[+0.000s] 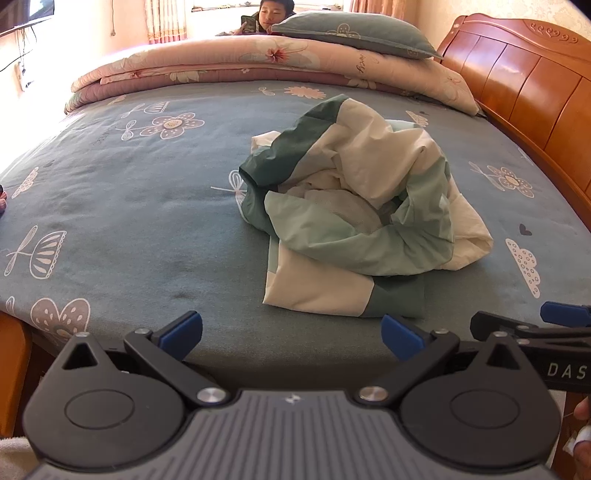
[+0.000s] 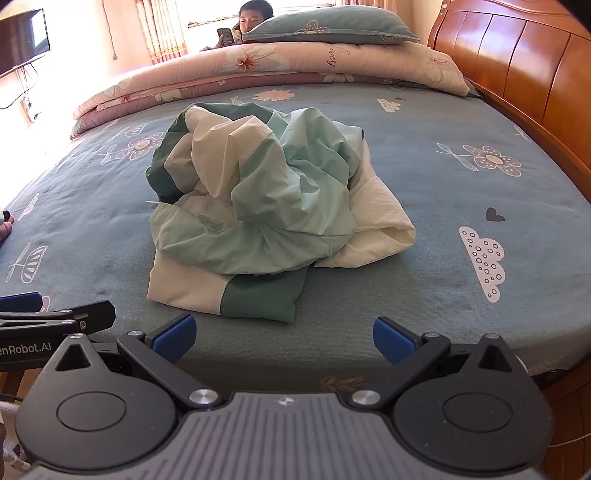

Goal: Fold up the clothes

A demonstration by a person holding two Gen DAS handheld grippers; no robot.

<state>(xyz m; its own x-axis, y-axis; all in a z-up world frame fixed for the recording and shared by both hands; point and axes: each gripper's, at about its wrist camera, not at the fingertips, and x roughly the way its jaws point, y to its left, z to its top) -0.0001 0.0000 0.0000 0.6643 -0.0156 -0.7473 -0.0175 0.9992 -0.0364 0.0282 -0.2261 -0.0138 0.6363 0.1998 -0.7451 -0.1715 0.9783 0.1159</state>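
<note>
A crumpled garment in cream, mint and dark green lies heaped on the blue patterned bed sheet; the right wrist view has the garment at its middle. My left gripper hovers over the bed's near edge, short of the garment, open with nothing between its blue pads. My right gripper is likewise open and empty, just in front of the garment's dark green hem. Each gripper shows at the side of the other's view: the right gripper and the left gripper.
A folded pink floral quilt with a grey-green pillow on it lies across the far side of the bed. A wooden headboard runs along the right. A person sits behind the quilt. A screen hangs far left.
</note>
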